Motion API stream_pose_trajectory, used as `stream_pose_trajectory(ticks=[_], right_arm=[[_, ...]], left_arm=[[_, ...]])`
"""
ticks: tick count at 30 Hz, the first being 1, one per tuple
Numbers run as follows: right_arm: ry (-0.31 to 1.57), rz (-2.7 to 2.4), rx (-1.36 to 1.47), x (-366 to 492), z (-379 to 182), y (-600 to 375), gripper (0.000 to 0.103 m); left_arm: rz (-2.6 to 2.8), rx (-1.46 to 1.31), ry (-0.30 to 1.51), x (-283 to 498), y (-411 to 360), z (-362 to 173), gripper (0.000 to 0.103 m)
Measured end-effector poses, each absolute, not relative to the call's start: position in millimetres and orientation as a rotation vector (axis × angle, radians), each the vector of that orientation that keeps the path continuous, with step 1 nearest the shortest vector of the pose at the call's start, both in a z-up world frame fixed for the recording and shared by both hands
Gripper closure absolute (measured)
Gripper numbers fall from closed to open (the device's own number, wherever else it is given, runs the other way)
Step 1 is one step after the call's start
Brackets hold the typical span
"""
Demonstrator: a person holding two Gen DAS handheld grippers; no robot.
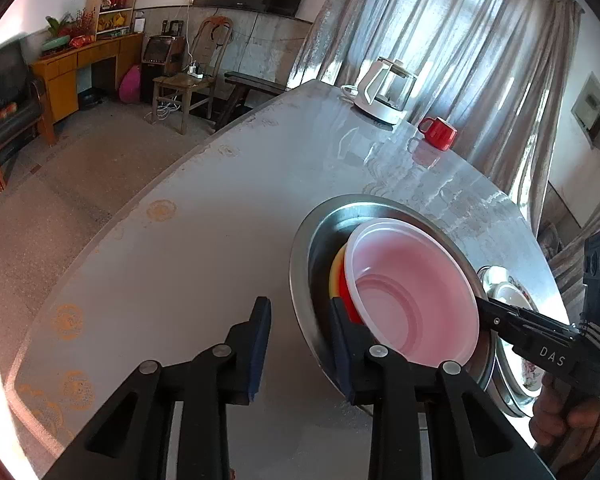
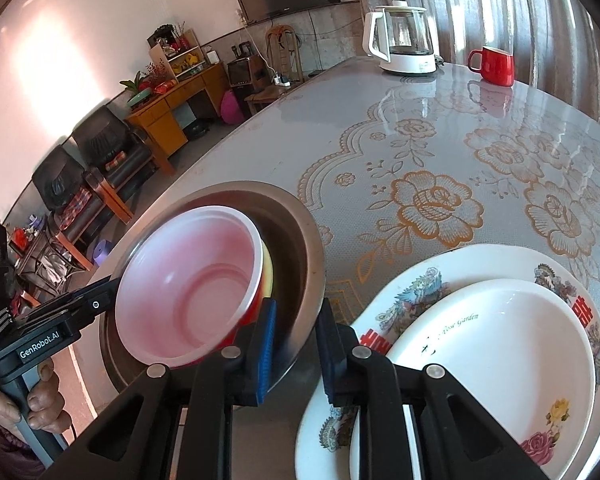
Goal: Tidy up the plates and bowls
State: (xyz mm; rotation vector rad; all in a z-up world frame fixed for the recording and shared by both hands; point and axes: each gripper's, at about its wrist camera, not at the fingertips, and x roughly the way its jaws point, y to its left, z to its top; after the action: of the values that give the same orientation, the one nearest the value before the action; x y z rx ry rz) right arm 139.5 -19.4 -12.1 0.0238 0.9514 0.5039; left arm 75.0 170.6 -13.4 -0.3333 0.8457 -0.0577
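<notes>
First, at far left: left gripper [image 1: 300,308], black frame, blue pads, pointed down at the table [image 1: 160,280]. Jaws apart, straddling the near-left rim of the steel basin [image 1: 320,216]; outer pad over bare tabletop with a strip of table showing between it and the rim, inner pad down inside the basin beside the stacked bowls. No squeeze on the rim visible. Held by a hand [image 2: 44,400] wrapped around the grey handle.

Next, centre: steel basin, wide and shallow, on the floral grey table cover, its right edge overlapping the plates. Inside, toward the left wall, a nested stack of three: translucent plastic bowl [image 1: 412,280], pink-tinted with a white rim, on top and uppermost; red bowl [image 1: 346,292] under it; yellow bowl [image 1: 336,268] outermost, only a sliver showing.

Then, right of centre: right gripper [image 2: 298,308], same build, jaws drawn narrow and clamped across the basin's right-hand rim, one pad inside the wall, one outside. Fingers of the holding hand [image 1: 560,412] seen low in the left wrist view.

Further right, just beside the basin: floral plate [image 2: 480,256] with red characters on its border, white dish [image 2: 500,352] resting in it.

Lastly, far edge of the table, well apart: glass kettle [image 2: 404,44] on a white base, red mug [image 2: 494,64] to its right.
</notes>
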Motion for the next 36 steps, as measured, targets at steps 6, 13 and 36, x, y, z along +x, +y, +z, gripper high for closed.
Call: stream_pose_trajectory(ticks=[6, 13, 36], right_arm=[[0.946, 0.499, 0.015, 138.3, -11.9, -19.2, 0.085], [0.948, 0.491, 0.009, 138.0, -10.7, -18.2, 0.085], [0.904, 0.562, 0.044, 119.5, -0.3, -18.7, 0.085]], left_arm=[[-0.08, -0.395, 0.848, 81.6, 176.7, -17.5, 0.073], [-0.113, -0.37, 0.817, 76.4, 168.0, -14.7, 0.088], [-0.144, -0.382, 0.745, 37.4, 174.2, 2.7, 0.085]])
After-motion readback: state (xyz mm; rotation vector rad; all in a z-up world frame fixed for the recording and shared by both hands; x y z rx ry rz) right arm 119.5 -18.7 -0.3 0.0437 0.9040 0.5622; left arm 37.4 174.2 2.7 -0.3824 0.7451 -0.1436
